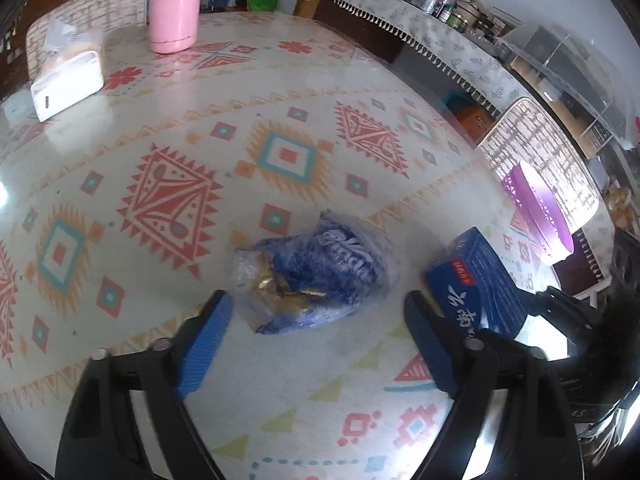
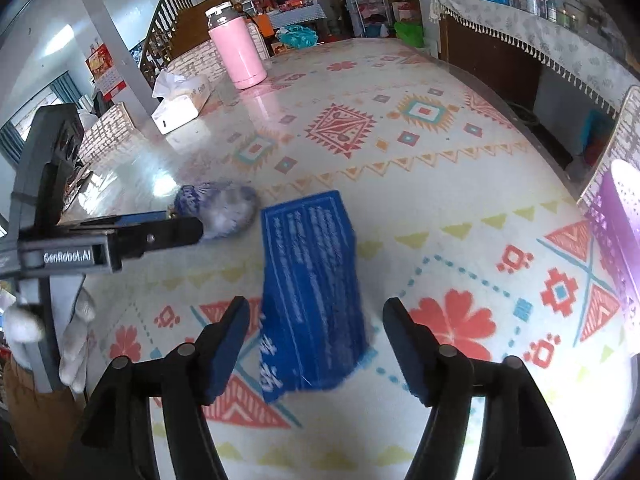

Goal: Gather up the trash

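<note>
A crumpled blue and clear plastic wrapper (image 1: pixel 316 276) lies on the patterned tablecloth (image 1: pixel 200 128). My left gripper (image 1: pixel 318 312) is open, its blue pads on either side of the wrapper's near end, not touching. A blue box with white print (image 2: pixel 312 292) lies to the right of the wrapper, also seen in the left wrist view (image 1: pixel 476 276). My right gripper (image 2: pixel 316 320) is open, its fingers astride the box's near part. The wrapper (image 2: pixel 224 212) and the left gripper's side (image 2: pixel 120 240) show in the right wrist view. A purple bin (image 1: pixel 536 208) stands at the table's right edge.
A pink bottle (image 1: pixel 176 4) and a white tissue box (image 1: pixel 68 76) stand at the table's far left. A chair back (image 1: pixel 540 152) rises behind the purple bin (image 2: pixel 624 232). A sideboard with a fringed cloth (image 1: pixel 400 12) runs along the right.
</note>
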